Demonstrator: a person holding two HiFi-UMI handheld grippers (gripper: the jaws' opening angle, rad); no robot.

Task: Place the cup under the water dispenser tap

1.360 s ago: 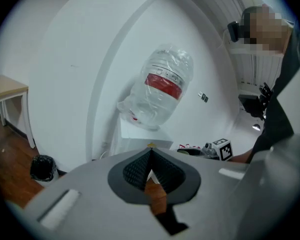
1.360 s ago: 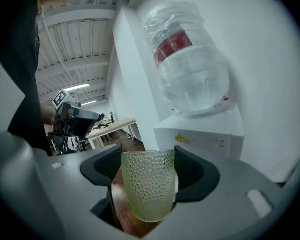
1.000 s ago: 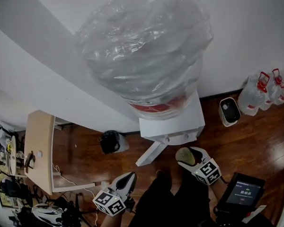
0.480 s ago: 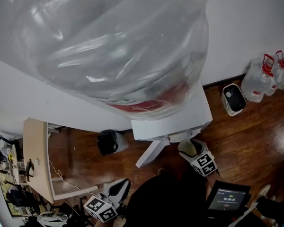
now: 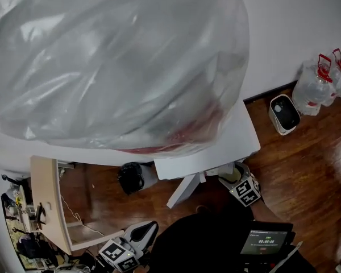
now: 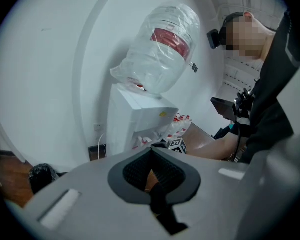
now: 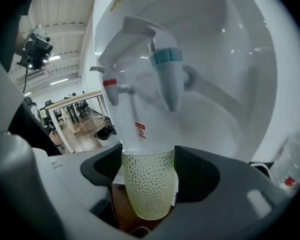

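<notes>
A pale green dimpled cup [image 7: 149, 189] stands upright between the jaws of my right gripper [image 7: 149, 160], which is shut on it. The cup's rim is below the blue tap [image 7: 166, 71] of the white water dispenser [image 7: 225, 59], a little to its left; a red tap [image 7: 112, 86] is further left. In the head view the right gripper [image 5: 241, 183] sits partly under the dispenser's top [image 5: 227, 147], beneath the big wrapped water bottle [image 5: 113, 61]. My left gripper [image 5: 137, 236] hangs low at the bottom left, away from the dispenser [image 6: 135, 119], jaws [image 6: 152, 171] shut on nothing.
A black bin bag [image 5: 132, 177] lies left of the dispenser by the wall. A wooden desk [image 5: 45, 203] stands at the far left. A small white appliance [image 5: 285, 114] and water jugs [image 5: 318, 84] stand at the right wall. A lit screen [image 5: 264, 240] is near the person's body.
The head has come closer to the bottle, which now fills most of the view. My right gripper moved with the cup in under the dispenser's front. The left gripper dropped toward the picture's bottom.
</notes>
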